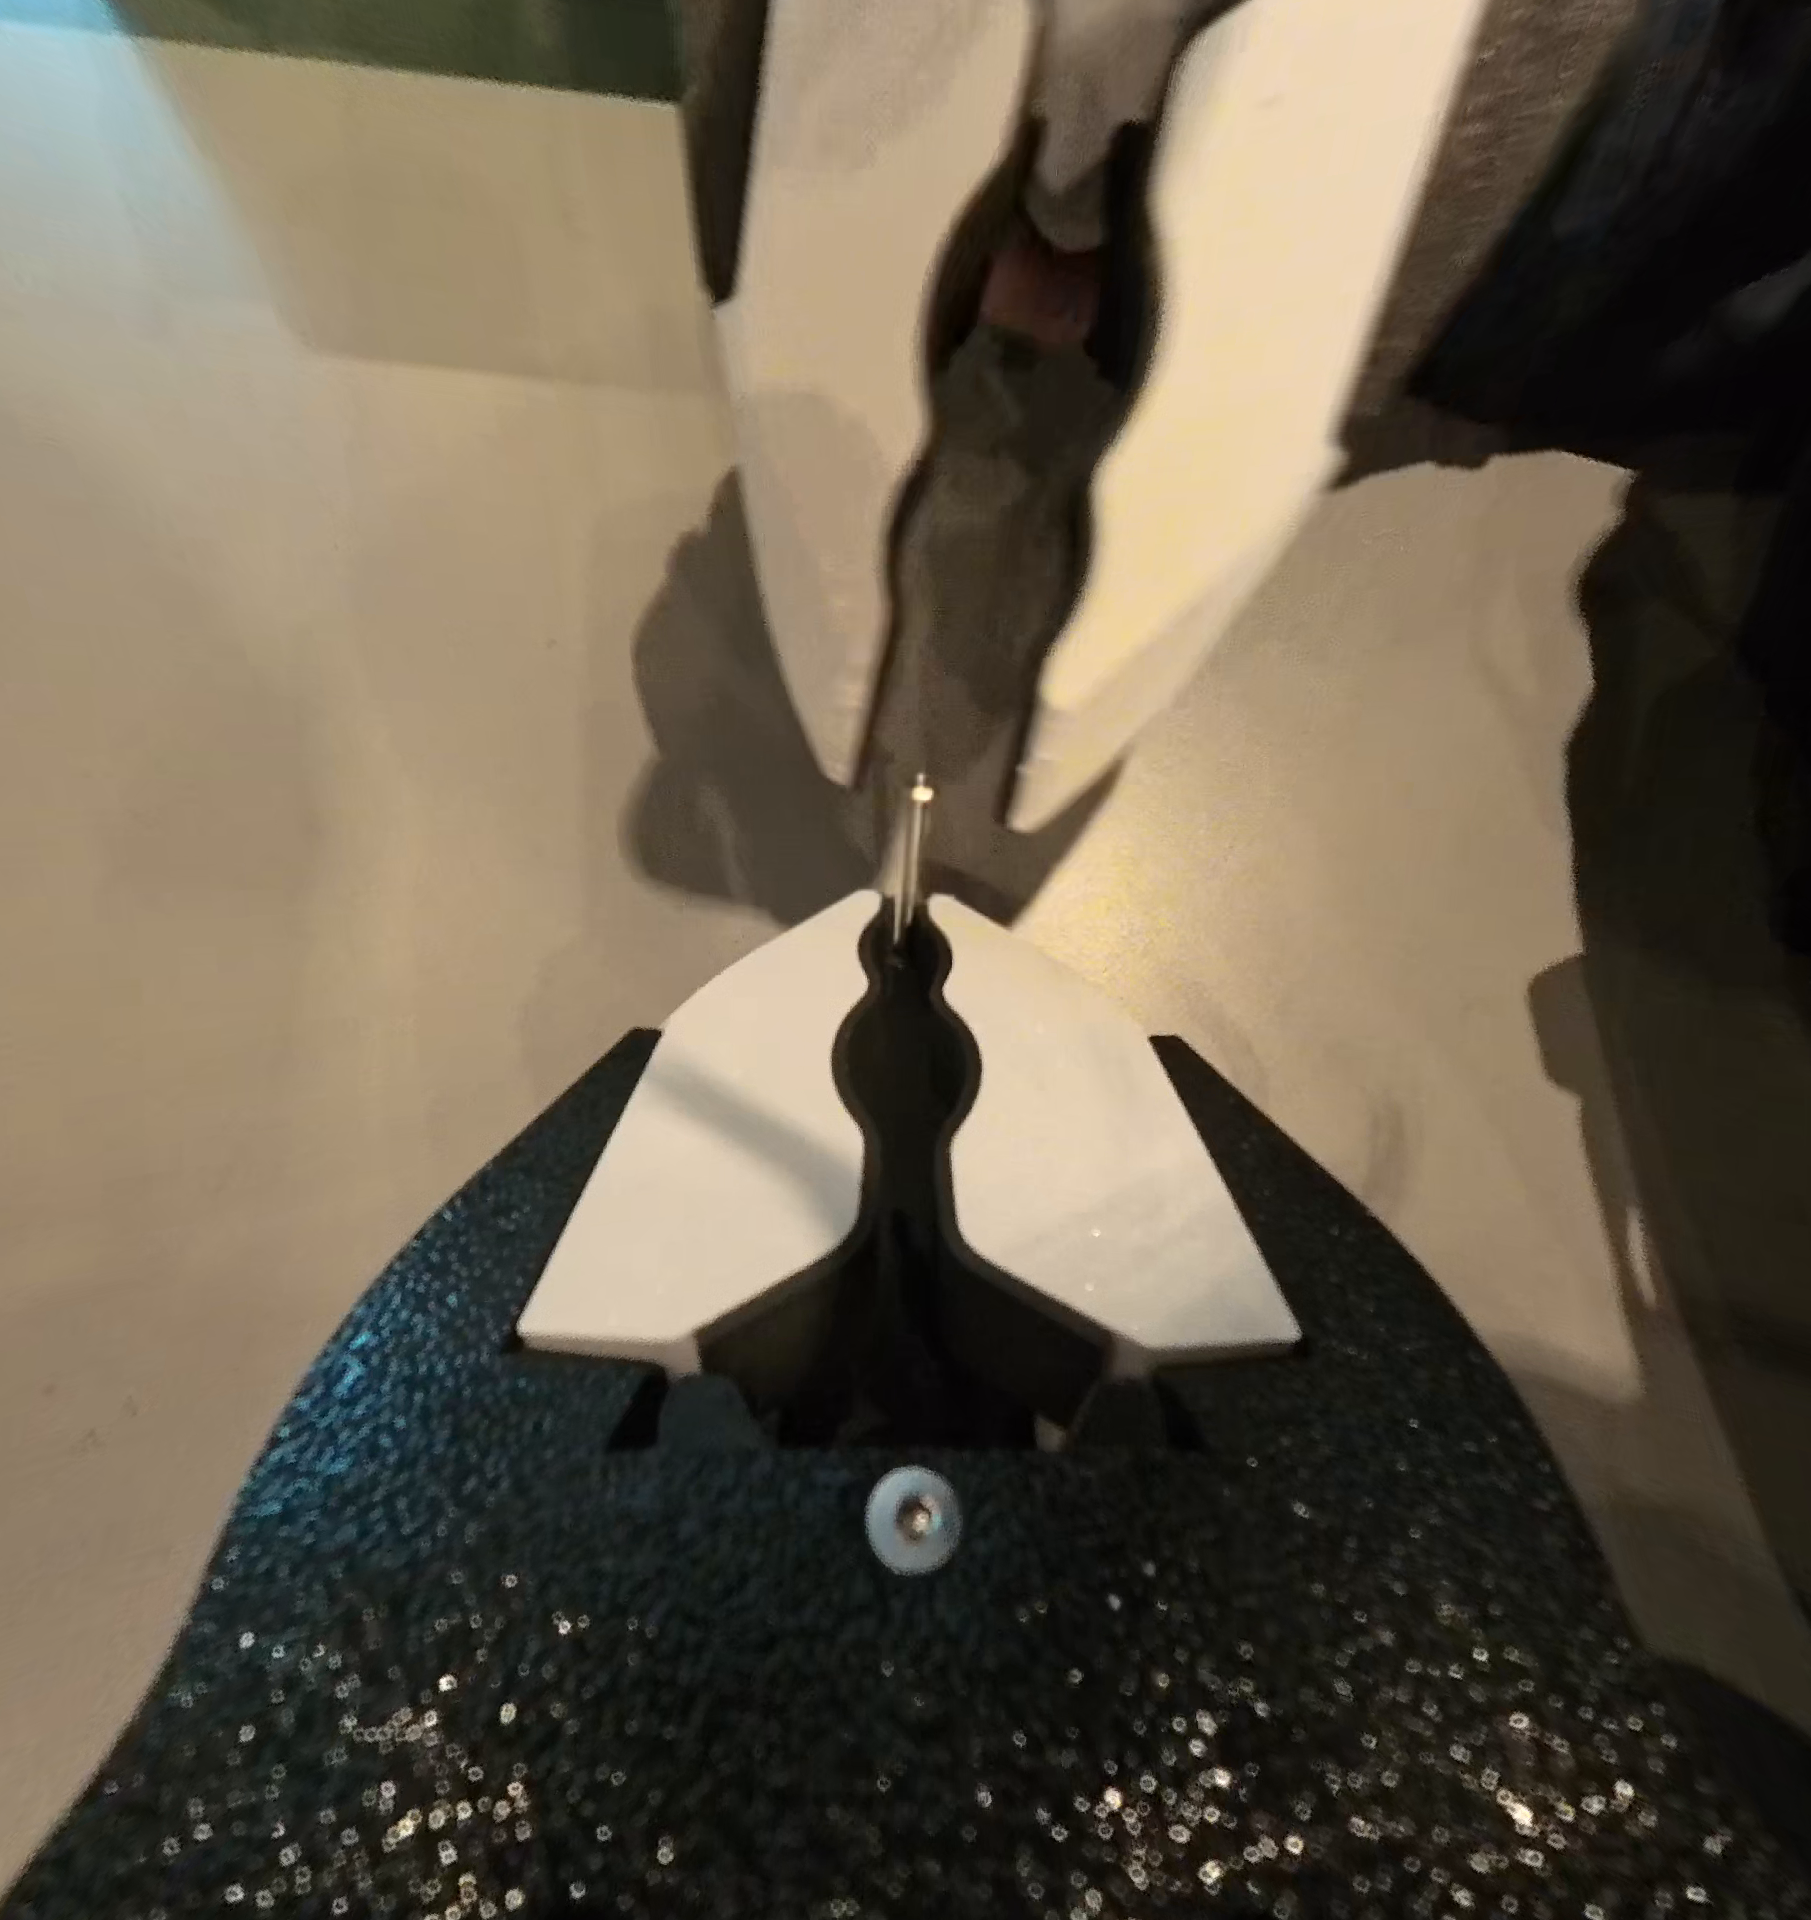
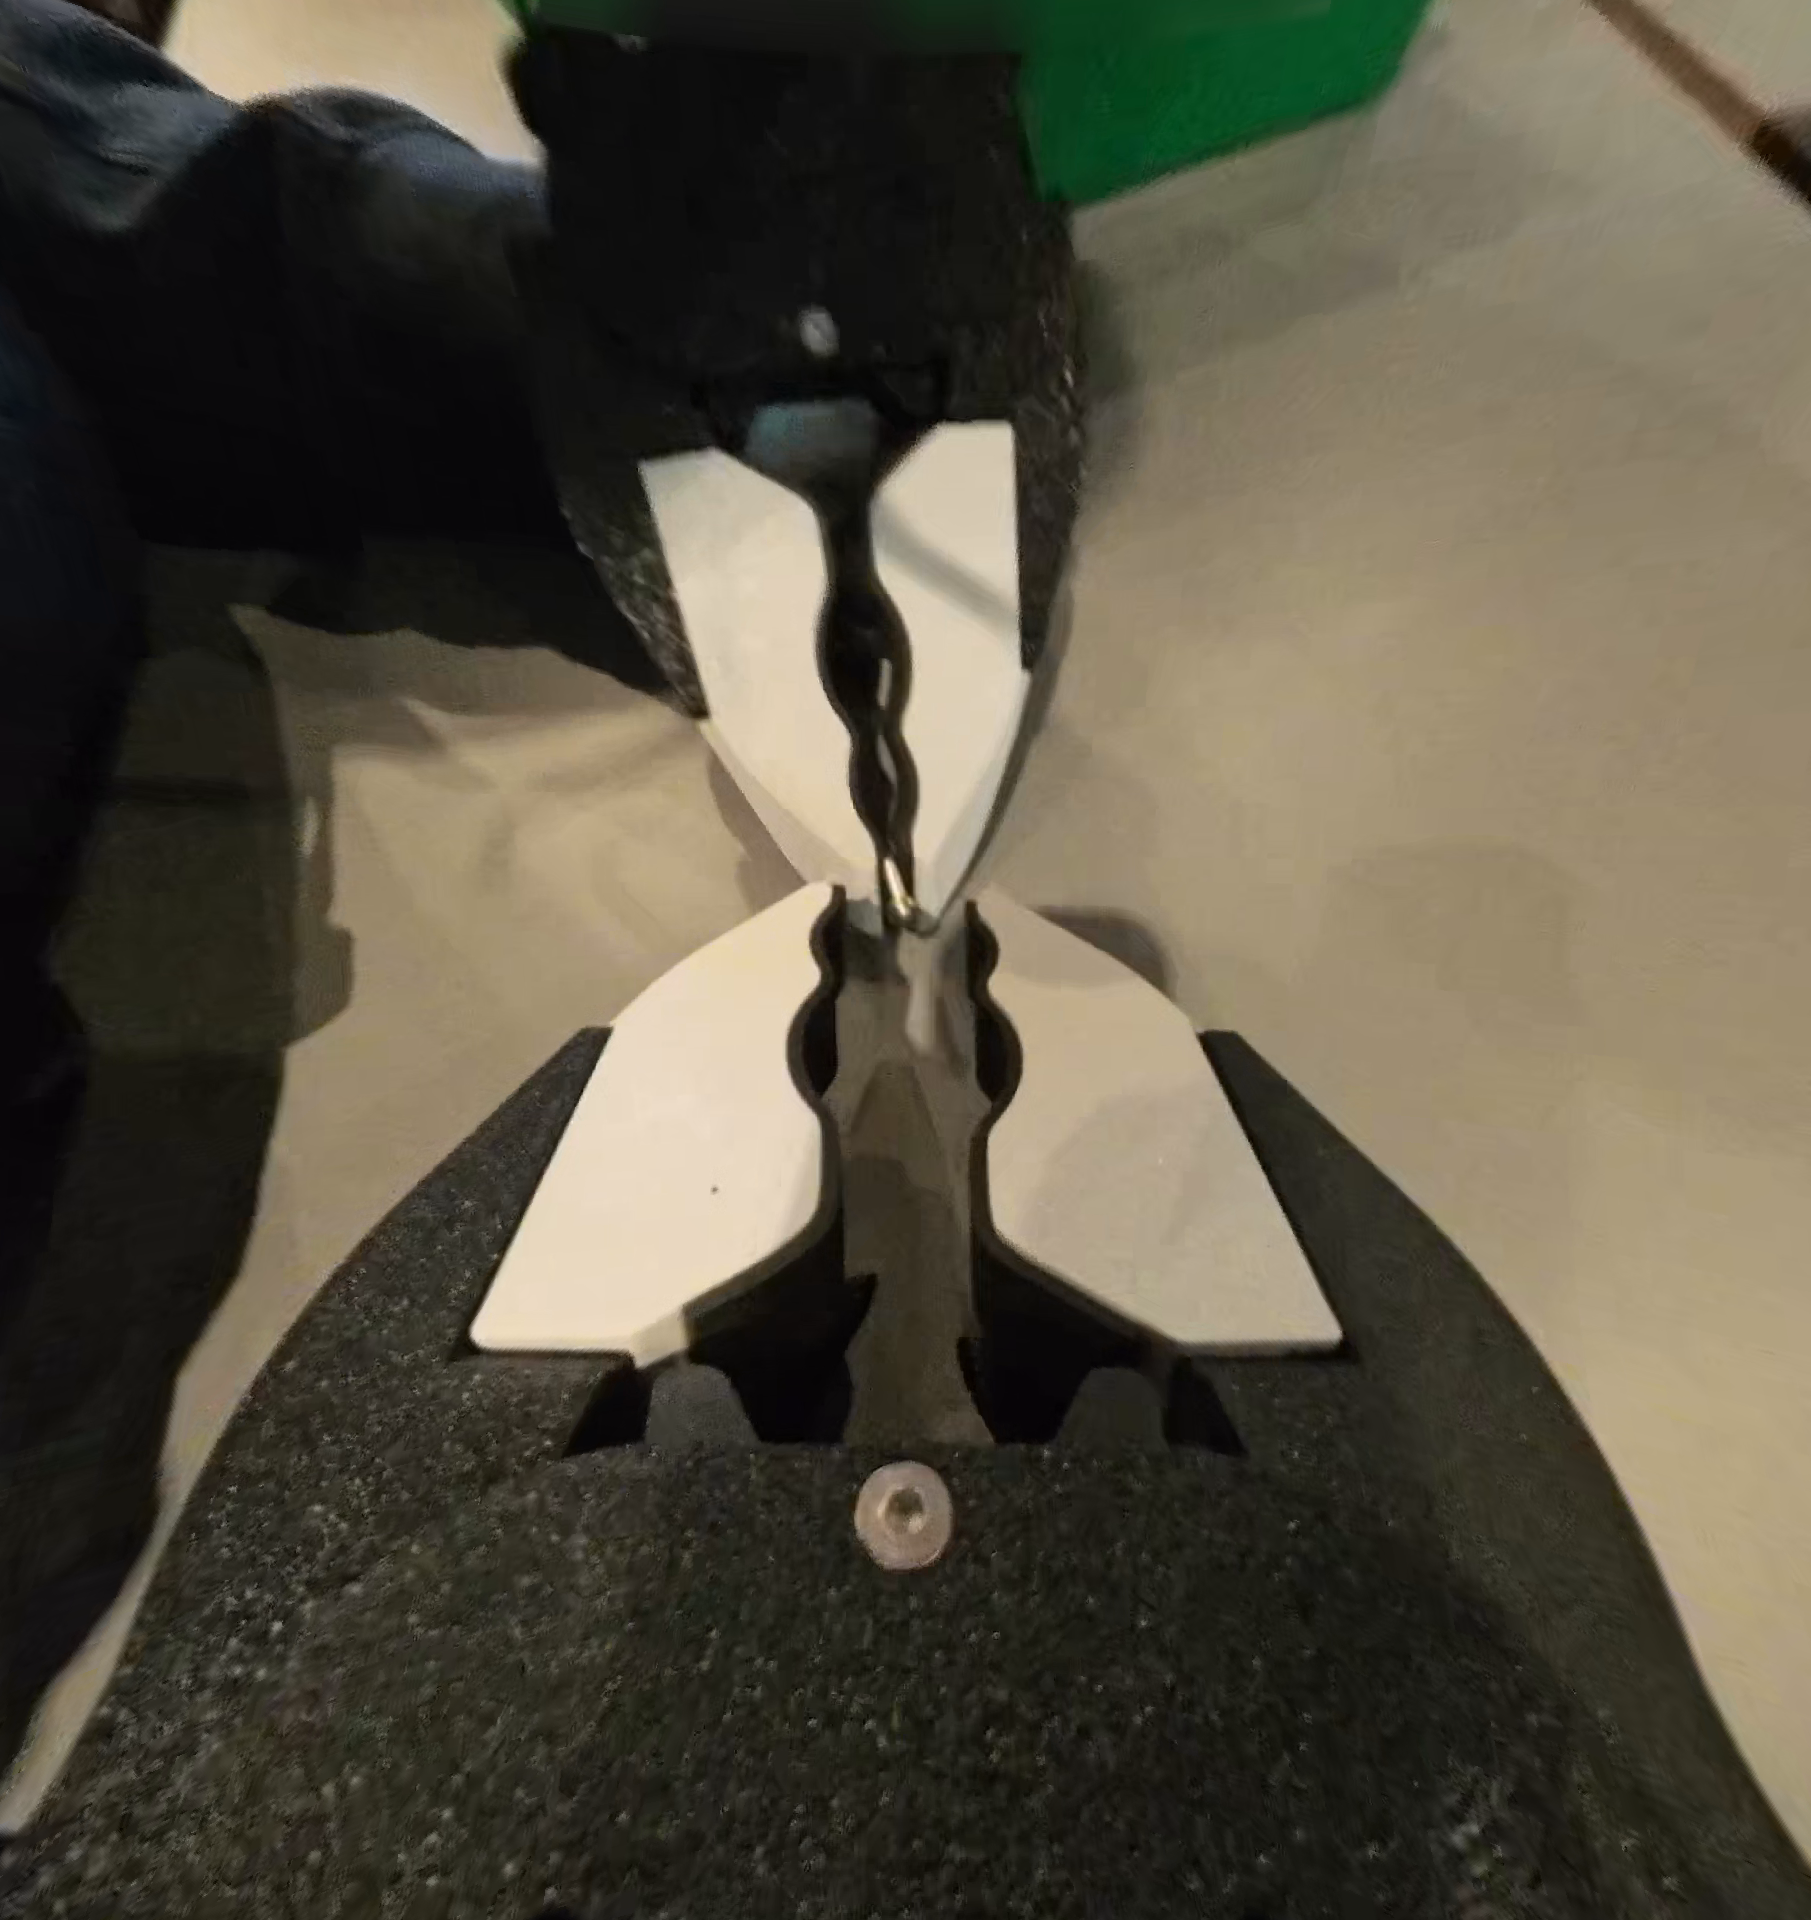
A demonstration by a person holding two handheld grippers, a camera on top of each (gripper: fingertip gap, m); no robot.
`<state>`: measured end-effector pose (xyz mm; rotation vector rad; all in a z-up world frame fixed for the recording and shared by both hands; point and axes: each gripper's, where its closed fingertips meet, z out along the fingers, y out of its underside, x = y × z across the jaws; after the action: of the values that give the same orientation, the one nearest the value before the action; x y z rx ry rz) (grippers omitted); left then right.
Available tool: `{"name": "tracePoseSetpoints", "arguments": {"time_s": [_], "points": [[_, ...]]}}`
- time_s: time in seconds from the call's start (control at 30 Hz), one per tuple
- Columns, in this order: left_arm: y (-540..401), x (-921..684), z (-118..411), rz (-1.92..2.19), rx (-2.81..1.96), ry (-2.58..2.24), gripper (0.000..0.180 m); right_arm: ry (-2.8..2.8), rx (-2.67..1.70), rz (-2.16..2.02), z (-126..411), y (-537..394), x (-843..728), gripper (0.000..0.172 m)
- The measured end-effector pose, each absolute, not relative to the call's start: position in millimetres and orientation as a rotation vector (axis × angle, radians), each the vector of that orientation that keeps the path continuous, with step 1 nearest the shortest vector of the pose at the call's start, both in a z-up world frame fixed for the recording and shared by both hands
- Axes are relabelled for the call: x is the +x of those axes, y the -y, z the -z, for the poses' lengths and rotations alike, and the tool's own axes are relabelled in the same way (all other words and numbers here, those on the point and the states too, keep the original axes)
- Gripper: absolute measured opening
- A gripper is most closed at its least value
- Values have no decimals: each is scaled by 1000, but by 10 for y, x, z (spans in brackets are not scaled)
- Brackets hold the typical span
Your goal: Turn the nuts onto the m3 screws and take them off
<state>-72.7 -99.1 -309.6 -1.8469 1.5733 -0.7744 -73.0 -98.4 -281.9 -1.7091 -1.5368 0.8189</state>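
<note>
Here we see two tongs meeting tip to tip above a beige table (image 1: pixel 257 727). Our left tongs (image 1: pixel 907 914) are closed on a thin silver m3 screw (image 1: pixel 913 852), which points toward twelve o'clock with a small nut (image 1: pixel 922 795) near its far end. The right tongs (image 2: pixel 901 914) come in from twelve o'clock in the left view, parted around the screw tip, their pads clear of it. A green box (image 2: pixel 1244 94) lies at one o'clock.
</note>
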Motion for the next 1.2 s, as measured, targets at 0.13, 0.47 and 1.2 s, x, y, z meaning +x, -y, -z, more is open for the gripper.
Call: {"name": "tracePoseSetpoints", "arguments": {"time_s": [0.13,0.47,1.2], "points": [[991,-727,3096,775,-1847,-1573,3,1592,-1736,-856,2903,1063,-774,22],[981,-726,3098,794,-1865,-1559,4,1528,-1718,-840,2837,990,-704,23],[988,-725,3102,805,-1866,-1560,5,1582,-1591,-854,2760,1135,-856,18]]}}
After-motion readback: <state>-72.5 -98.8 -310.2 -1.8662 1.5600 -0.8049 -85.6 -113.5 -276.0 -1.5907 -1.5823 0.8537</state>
